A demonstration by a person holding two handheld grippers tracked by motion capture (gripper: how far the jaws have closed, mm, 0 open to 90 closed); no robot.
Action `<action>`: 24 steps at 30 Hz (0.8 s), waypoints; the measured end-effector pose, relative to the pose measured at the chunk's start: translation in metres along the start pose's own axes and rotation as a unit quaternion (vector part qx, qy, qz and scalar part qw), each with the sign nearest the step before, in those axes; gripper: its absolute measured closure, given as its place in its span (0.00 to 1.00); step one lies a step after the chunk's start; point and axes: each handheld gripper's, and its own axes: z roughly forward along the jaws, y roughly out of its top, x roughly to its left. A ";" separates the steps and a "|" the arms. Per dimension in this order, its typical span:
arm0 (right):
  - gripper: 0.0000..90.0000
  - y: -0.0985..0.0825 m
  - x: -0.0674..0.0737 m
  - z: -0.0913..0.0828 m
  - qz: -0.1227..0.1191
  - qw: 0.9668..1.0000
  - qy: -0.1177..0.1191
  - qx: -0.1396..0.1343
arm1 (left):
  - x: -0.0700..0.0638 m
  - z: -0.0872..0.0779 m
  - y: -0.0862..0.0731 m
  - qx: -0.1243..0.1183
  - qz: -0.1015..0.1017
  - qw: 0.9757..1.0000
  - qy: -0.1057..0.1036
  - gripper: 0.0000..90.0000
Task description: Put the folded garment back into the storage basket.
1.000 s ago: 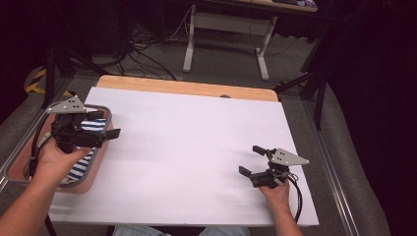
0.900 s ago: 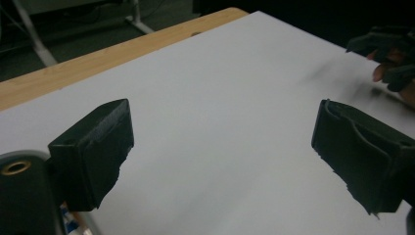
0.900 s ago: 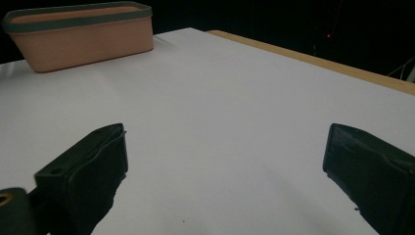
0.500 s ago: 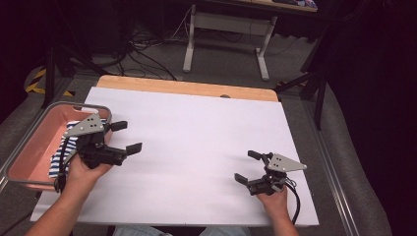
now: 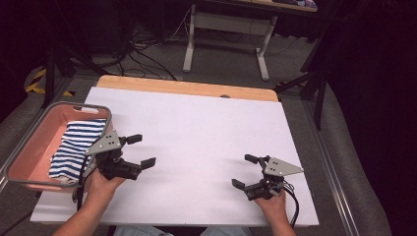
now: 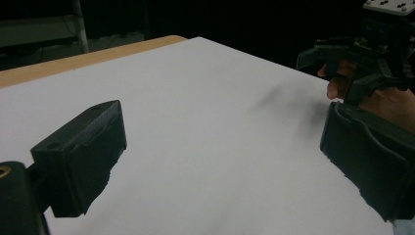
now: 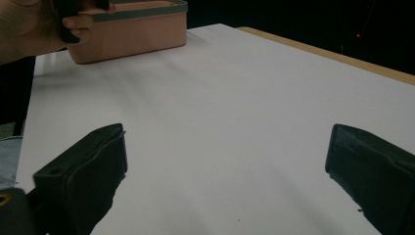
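The left tongs (image 5: 137, 151) hover low over the white worktop (image 5: 196, 137) at its near left, jaws spread wide after just opening further, with nothing between them and nothing touched. Just to their left, the striped cloth (image 5: 78, 147) lies bunched inside the pink bin (image 5: 37, 142), which sits at the worktop's left edge with its grey rim overhanging the side. The right tongs (image 5: 245, 172) rest near the worktop's near right corner, jaws likewise wide apart and holding nothing, well apart from the left pair. A bare stretch of white sheet lies between the two. Beyond the far wooden edge, cables (image 5: 142, 54) trail across the floor beside a metal table leg (image 5: 189, 42).
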 end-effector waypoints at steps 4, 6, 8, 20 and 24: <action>0.02 -0.001 0.002 0.003 -0.003 1.000 0.001 0.004 | -0.001 0.009 -0.014 -0.008 0.011 1.000 0.004 0.02; 0.02 -0.002 0.003 0.004 -0.004 1.000 0.003 0.008 | 0.000 0.012 -0.020 -0.011 0.017 1.000 0.005 0.01; 0.01 -0.003 0.003 0.005 -0.005 1.000 0.004 0.011 | 0.000 0.015 -0.025 -0.010 0.015 1.000 0.005 0.00; 0.00 -0.010 0.005 0.010 -0.010 1.000 0.012 0.024 | 0.003 0.028 -0.046 0.010 0.018 1.000 0.012 0.00; 0.00 -0.011 0.004 0.010 -0.008 1.000 0.011 0.022 | 0.001 0.029 -0.046 0.012 0.024 1.000 0.011 0.00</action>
